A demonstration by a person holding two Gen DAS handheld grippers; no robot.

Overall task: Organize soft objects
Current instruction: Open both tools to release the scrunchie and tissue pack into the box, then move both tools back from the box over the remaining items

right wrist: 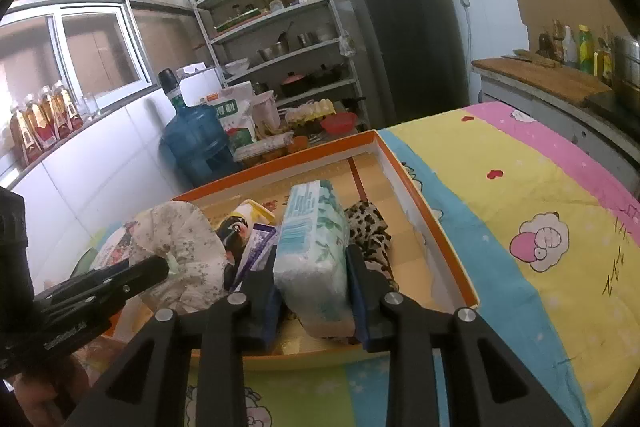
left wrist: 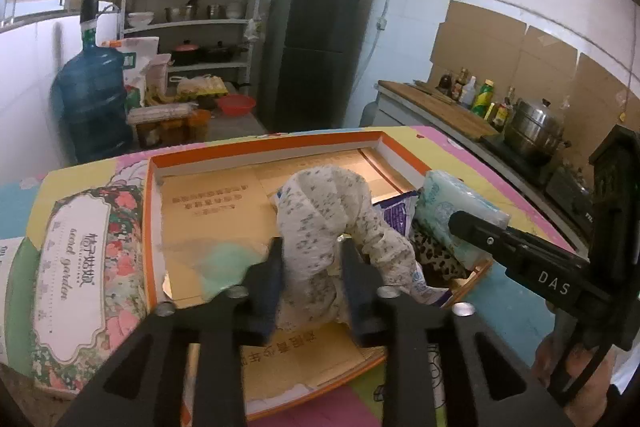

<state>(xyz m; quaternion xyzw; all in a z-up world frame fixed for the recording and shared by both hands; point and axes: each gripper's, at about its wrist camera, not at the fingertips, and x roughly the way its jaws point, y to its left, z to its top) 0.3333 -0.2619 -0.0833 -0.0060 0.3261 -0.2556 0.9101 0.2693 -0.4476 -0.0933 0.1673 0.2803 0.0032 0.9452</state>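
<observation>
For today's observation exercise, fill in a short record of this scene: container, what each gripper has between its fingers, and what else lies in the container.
container: shallow orange-rimmed cardboard box on a cartoon-print sheet
left gripper: floral cloth between its fingers, a gap showing on one side
right gripper: shut on tissue pack
also in box: leopard-print fabric, purple packet

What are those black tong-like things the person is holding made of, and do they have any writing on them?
Both look like matte black plastic. The left gripper and right gripper each have angular cut-out arms with silver screw heads and two flat fingers bearing blue pads. White letters "DAS" mark the right one's side. No sleeves or cables are visible.
</observation>
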